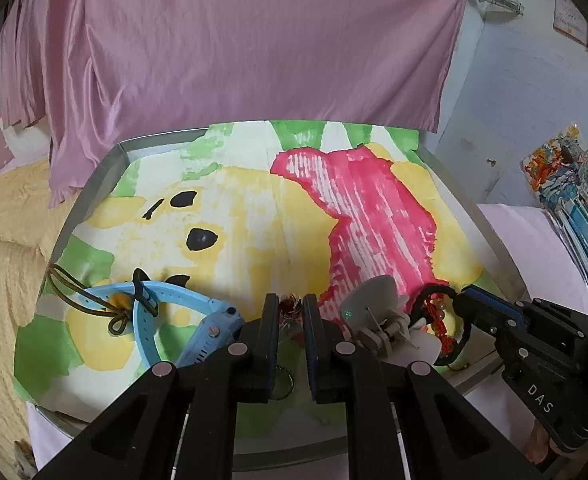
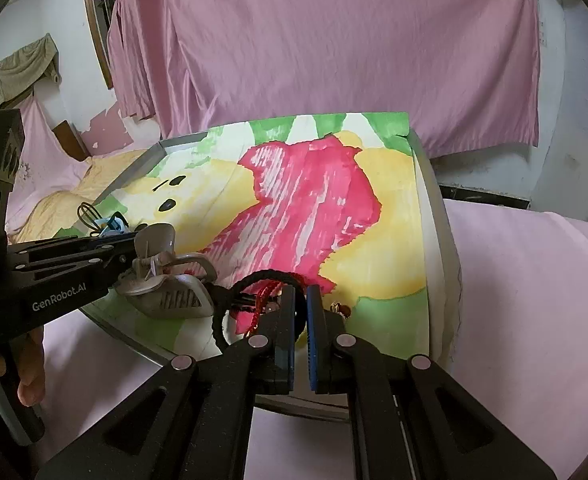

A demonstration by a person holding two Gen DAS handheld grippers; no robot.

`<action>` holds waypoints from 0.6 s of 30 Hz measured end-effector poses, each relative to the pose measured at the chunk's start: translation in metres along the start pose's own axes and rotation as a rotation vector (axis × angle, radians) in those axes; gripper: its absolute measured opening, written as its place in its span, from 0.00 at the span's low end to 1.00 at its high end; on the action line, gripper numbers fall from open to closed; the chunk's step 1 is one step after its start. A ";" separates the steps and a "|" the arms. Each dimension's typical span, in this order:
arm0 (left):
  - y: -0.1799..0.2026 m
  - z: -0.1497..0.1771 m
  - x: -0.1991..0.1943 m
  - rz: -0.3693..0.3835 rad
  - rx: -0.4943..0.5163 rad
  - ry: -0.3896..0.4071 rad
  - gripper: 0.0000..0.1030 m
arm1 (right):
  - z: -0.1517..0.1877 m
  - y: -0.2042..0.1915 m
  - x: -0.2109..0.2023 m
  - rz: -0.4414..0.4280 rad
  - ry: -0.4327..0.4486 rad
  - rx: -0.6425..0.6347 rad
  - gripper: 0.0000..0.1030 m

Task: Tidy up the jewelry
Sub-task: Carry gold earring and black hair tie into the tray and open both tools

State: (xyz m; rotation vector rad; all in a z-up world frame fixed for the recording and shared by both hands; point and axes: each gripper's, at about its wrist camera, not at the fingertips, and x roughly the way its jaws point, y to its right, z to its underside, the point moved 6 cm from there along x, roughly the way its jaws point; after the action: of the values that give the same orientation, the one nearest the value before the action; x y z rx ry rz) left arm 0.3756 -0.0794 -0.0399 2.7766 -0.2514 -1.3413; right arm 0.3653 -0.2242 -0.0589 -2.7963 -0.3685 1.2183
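Beaded piece: small brown-red beaded item (image 1: 290,306) low centre of the left wrist view, between the tips of the left gripper (image 1: 290,312); fingers narrowly apart with the item in the gap, actual contact cannot be told.
Black cord ring: black braided loop (image 2: 270,278) low centre of the right wrist view, passing round the left finger of the right gripper (image 2: 301,304); jaws nearly together, a slim gap showing, nothing seen pinched between the pads.
Red cord: red braided bracelet (image 2: 264,300) inside the black loop, just left of the right gripper tips; in the left wrist view it shows with pale beads at lower right (image 1: 438,316).
Hair claw: grey claw clip (image 2: 162,276) left of centre in the right wrist view, lying just beside the black loop; whether they touch cannot be told.
Watch: light blue strap watch (image 1: 182,312) lower left of the left wrist view, a dark olive cord loop (image 1: 82,292) lying across its strap.
Surface: all items on a yellow, pink and green printed cloth (image 1: 254,208) over a grey-rimmed table (image 1: 94,184).
Backdrop: pink satin curtain (image 1: 254,40) fills the upper frame in both views.
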 end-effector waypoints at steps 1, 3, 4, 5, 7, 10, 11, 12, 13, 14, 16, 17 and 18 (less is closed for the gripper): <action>0.000 0.000 0.000 0.000 0.000 -0.002 0.11 | 0.000 0.000 0.000 -0.001 -0.001 0.002 0.05; 0.000 0.000 0.000 0.003 -0.005 -0.005 0.11 | 0.001 0.001 0.000 0.003 -0.003 0.003 0.06; 0.000 0.000 -0.001 0.006 -0.006 -0.004 0.12 | 0.001 0.001 0.000 0.007 -0.002 0.002 0.07; 0.000 0.000 -0.001 0.008 -0.006 -0.003 0.13 | 0.001 0.001 -0.001 0.008 0.000 0.001 0.10; 0.001 0.000 -0.002 0.008 -0.003 0.001 0.15 | 0.000 0.001 -0.002 0.007 0.006 0.002 0.18; 0.002 0.000 -0.006 0.004 0.003 0.018 0.20 | -0.001 0.000 -0.006 0.007 0.020 -0.004 0.26; 0.003 0.000 -0.008 0.007 0.003 0.023 0.22 | -0.002 -0.001 -0.007 0.011 0.026 -0.005 0.27; 0.003 0.000 -0.010 0.008 0.001 0.030 0.24 | -0.002 0.000 -0.008 0.011 0.029 -0.003 0.28; 0.003 0.000 -0.012 0.009 0.001 0.035 0.28 | -0.002 0.001 -0.010 0.008 0.035 0.002 0.28; 0.003 0.000 -0.015 0.006 0.001 0.046 0.34 | -0.002 0.002 -0.011 0.003 0.042 0.007 0.28; 0.003 0.001 -0.022 0.014 -0.005 0.068 0.43 | -0.001 0.004 -0.015 0.003 0.059 0.017 0.29; 0.003 0.001 -0.025 0.020 -0.010 0.076 0.46 | -0.001 0.004 -0.018 0.005 0.069 0.020 0.31; 0.002 0.003 -0.029 0.024 -0.017 0.089 0.47 | -0.001 0.004 -0.022 0.005 0.083 0.023 0.36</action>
State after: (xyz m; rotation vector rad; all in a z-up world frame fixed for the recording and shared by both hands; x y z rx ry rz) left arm 0.3557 -0.0768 -0.0193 2.8017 -0.2667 -1.2049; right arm 0.3523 -0.2337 -0.0436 -2.8189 -0.3395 1.0959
